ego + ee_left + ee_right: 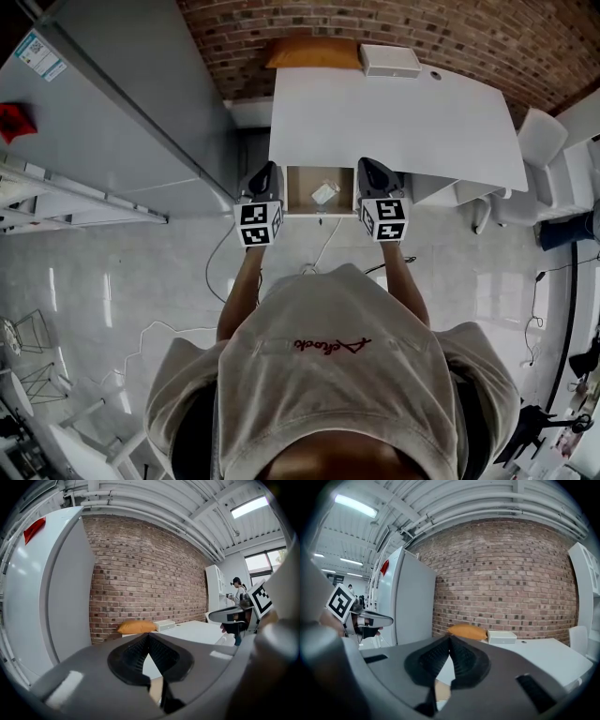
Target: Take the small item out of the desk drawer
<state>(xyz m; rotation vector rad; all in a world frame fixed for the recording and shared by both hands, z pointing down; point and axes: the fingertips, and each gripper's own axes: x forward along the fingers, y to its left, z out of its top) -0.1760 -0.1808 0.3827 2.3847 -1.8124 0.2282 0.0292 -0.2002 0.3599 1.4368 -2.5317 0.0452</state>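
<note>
The desk drawer (302, 190) stands pulled out under the front edge of the white desk (394, 122). A small pale item (324, 193) lies inside it. My left gripper (265, 170) hovers at the drawer's left side and my right gripper (372, 165) at its right side, both above the drawer and apart from the item. In the left gripper view the left gripper (149, 635) has its pads meeting with nothing between them. The right gripper (450, 637) in its own view is likewise shut and empty.
A tall white fridge (112, 122) stands left of the desk against the brick wall (375, 23). An orange cushion (312, 53) and a white box (389, 60) lie at the desk's back edge. A white chair (542, 141) is at the right. Cables (319, 248) trail on the floor.
</note>
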